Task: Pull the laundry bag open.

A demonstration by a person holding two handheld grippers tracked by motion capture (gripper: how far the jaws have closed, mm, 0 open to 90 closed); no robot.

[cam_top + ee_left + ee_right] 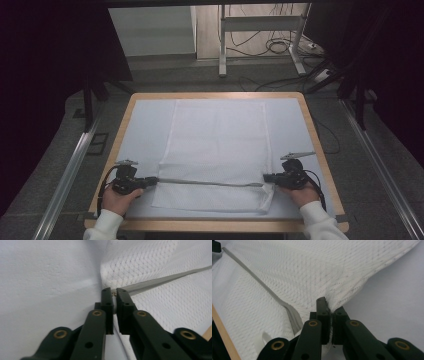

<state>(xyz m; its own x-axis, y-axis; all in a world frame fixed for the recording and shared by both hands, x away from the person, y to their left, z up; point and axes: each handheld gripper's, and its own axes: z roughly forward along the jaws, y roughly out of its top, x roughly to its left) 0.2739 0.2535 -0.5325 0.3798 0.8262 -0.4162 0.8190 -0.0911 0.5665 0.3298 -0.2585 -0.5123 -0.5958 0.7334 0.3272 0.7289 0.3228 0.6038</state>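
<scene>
One white mesh laundry bag (217, 150) lies flat on the counter (310, 125), reaching toward its near edge. The left hand-held gripper (152, 180) pinches the zipper's (210, 182) left end; the right hand-held gripper (267, 177) clamps the bag's right edge. Likely next: sliding the zipper while keeping the fabric taut.

Both hands rest low and level, left gripper (150, 180) and right gripper (268, 177) clamped, tips pointing inward.

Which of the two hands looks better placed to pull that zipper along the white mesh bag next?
Probably the left. The left gripper is pinched on the grey zipper at its end, perhaps on the pull. The right gripper clamps the mesh bag at its edge, anchoring it.
</scene>
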